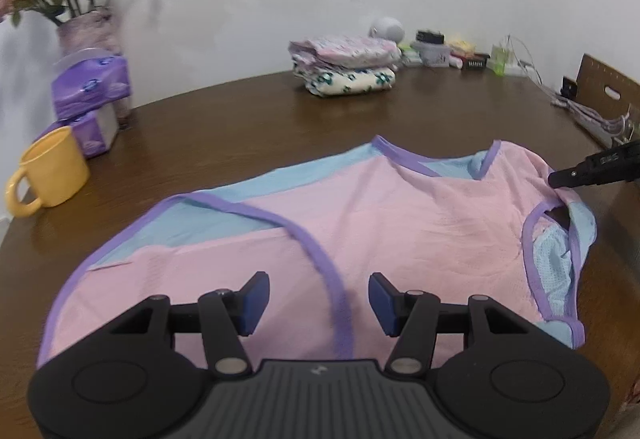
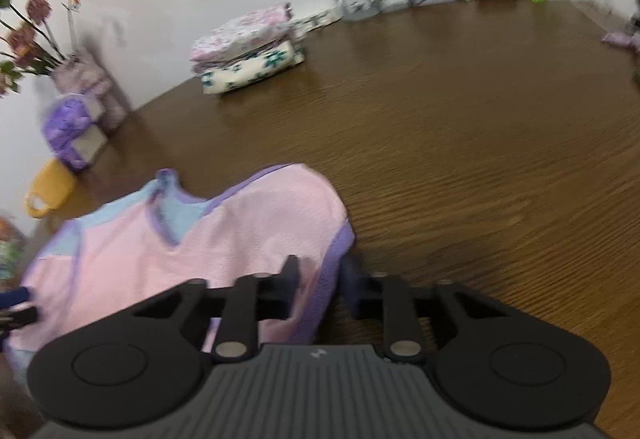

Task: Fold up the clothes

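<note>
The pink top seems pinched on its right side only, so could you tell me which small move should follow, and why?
Probably close the left gripper on the pink top: it is open over the fabric, while the right gripper pinches the purple-trimmed edge.

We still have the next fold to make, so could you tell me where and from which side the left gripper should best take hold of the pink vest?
Probably the purple-trimmed edge of the pink vest, which runs right between the open left gripper fingers. Come down from above and pinch across it: the trim is a thicker band than the flat mesh lying on the table.
</note>
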A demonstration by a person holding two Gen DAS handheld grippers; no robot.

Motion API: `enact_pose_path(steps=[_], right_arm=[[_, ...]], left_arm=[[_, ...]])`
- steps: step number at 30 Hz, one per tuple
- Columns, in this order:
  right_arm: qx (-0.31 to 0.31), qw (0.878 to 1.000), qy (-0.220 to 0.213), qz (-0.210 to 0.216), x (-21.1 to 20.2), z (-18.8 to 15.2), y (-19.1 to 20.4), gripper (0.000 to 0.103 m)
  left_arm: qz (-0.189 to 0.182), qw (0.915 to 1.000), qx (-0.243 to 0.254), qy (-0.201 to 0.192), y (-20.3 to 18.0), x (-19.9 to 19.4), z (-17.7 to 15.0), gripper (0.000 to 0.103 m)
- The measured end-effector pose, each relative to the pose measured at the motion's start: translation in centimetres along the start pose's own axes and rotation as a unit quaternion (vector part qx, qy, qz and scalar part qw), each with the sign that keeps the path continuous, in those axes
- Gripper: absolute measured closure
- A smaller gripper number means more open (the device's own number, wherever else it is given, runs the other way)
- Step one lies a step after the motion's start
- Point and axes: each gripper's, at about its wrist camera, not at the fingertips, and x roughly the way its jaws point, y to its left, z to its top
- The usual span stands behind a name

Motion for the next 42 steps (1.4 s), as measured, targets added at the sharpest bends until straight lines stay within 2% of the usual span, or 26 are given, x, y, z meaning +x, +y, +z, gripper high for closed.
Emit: enact_pose_path(steps=[1,3,4,6,7,8,10,15,17,21,26,28,30,32,34,35,37,39,42], right_arm=[[0.006,1.000,0.004,0.019,-0.1,-0.1,-0.1,0.098],[0.011,0.999,0.001,0.045,-0.7,-0.1,-0.3,0.099],[0.012,0.998,-0.001,0.054,-1.0,-0.2,-0.4,0.097],[0.008,0.999,0.001,0.053,-1.7,-0.8,-0.4,0.087],[0.007,0.999,0.001,0.052,-2.0,-1.1,-0.4,0.066],[0.005,0.999,0.002,0.052,-2.3,-1.4,-0.4,0.056],[-0.001,0.999,0.003,0.050,-3.0,-2.0,-0.3,0.056],[-0.079,0.996,-0.042,-0.006,-5.2,-3.8,2.9,0.056],[-0.083,0.995,-0.046,-0.009,-5.4,-4.2,3.4,0.056],[-0.061,0.997,-0.040,-0.002,-5.0,-4.8,3.1,0.058],[-0.063,0.996,-0.054,-0.016,-4.8,-6.1,3.6,0.058],[-0.061,0.996,-0.062,-0.022,-4.8,-6.3,3.7,0.058],[-0.058,0.996,-0.061,-0.020,-4.6,-6.4,3.6,0.063],[-0.053,0.997,-0.057,-0.017,-4.6,-6.5,3.3,0.066],[-0.050,0.997,-0.056,-0.011,-4.5,-6.5,3.0,0.071],[-0.048,0.997,-0.056,-0.009,-4.5,-6.5,2.9,0.083],[-0.049,0.997,-0.060,-0.004,-4.7,-6.6,2.6,0.096],[-0.050,0.997,-0.065,-0.001,-4.9,-6.7,2.3,0.099],[-0.053,0.995,-0.078,-0.020,-5.7,-6.8,1.8,0.099]], left_arm=[[-0.003,1.0000,0.000,0.002,-0.3,0.3,0.1,0.049],[-0.011,0.9999,-0.001,0.007,-0.9,0.7,0.4,0.049],[-0.015,0.9999,-0.002,0.009,-1.1,0.9,0.5,0.049],[-0.023,0.9997,0.002,0.009,-1.7,0.9,0.8,0.049],[-0.029,0.9995,0.005,0.007,-2.2,0.8,0.8,0.049],[-0.036,0.9993,0.012,0.004,-2.9,0.6,1.0,0.049],[-0.050,0.9983,0.029,-0.001,-4.6,0.3,1.3,0.049],[-0.076,0.9923,0.097,-0.008,-11.0,1.2,2.6,0.050],[-0.080,0.9885,0.128,-0.010,-13.8,2.1,3.1,0.050],[-0.071,0.9826,0.171,-0.010,-17.9,4.3,3.9,0.060],[-0.060,0.9810,0.184,0.006,-20.2,6.8,4.6,0.068],[-0.059,0.9814,0.183,0.010,-20.6,7.2,4.6,0.074],[-0.059,0.9817,0.181,0.013,-20.8,7.5,4.7,0.076],[-0.057,0.9809,0.186,0.011,-21.1,7.7,4.5,0.086],[-0.050,0.9804,0.191,0.010,-21.3,8.0,4.4,0.102],[-0.049,0.9804,0.191,0.007,-21.3,7.8,4.4,0.102],[-0.050,0.9805,0.190,-0.002,-21.1,7.2,4.4,0.103],[-0.052,0.9817,0.183,-0.014,-20.6,6.1,4.5,0.103],[-0.057,0.9834,0.169,-0.031,-19.8,4.4,4.8,0.103]])
